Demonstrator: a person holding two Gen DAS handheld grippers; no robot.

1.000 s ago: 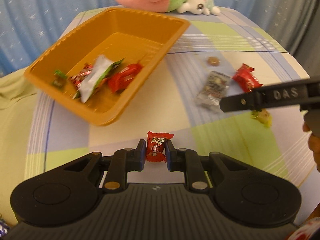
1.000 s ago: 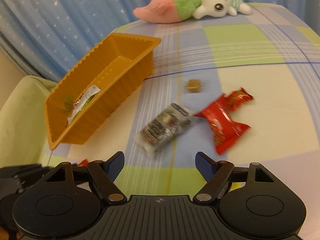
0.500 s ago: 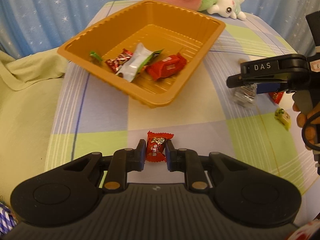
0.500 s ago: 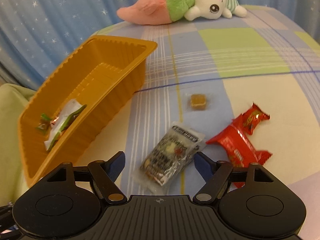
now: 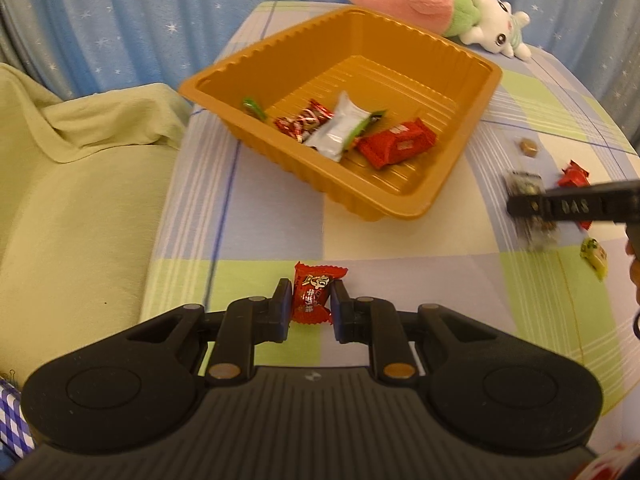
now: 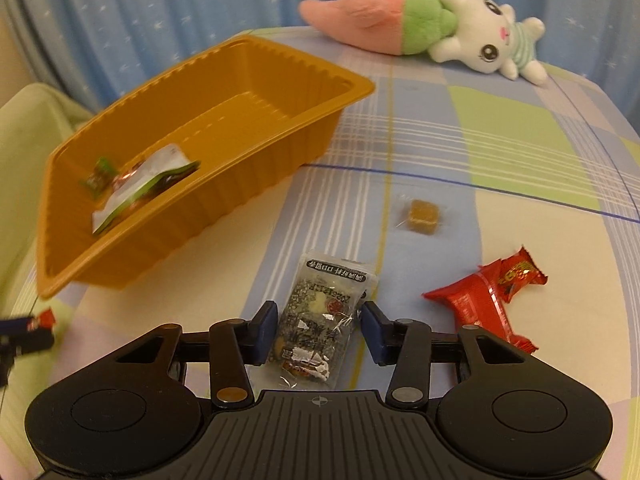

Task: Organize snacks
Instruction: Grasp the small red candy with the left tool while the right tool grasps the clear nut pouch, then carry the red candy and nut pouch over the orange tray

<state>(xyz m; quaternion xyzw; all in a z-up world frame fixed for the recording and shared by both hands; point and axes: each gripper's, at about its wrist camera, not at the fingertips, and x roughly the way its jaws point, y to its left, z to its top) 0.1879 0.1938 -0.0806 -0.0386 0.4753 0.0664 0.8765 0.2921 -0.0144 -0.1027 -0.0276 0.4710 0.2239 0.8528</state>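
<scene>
My left gripper (image 5: 308, 308) is shut on a small red candy (image 5: 314, 298) and holds it above the checked tablecloth, in front of the orange tray (image 5: 404, 204). The tray holds several snacks, among them a white-green packet (image 5: 340, 130) and a red packet (image 5: 396, 144). My right gripper (image 6: 318, 328) is open, its fingers on either side of a clear mixed-nut packet (image 6: 320, 320) lying on the cloth. The orange tray (image 6: 260, 184) stands to its upper left.
A red wrapper (image 6: 488, 296) and a brown cube candy (image 6: 424, 216) lie right of the nut packet. A yellow-green candy (image 5: 594, 256) lies at the right. A plush toy (image 6: 420, 28) lies at the back. A green cloth (image 5: 80, 200) lies to the left.
My right gripper has moved forward and down until its open fingers straddle the nut packet. My left gripper, still holding the red candy, has shifted left, so the tray is now straight ahead.
</scene>
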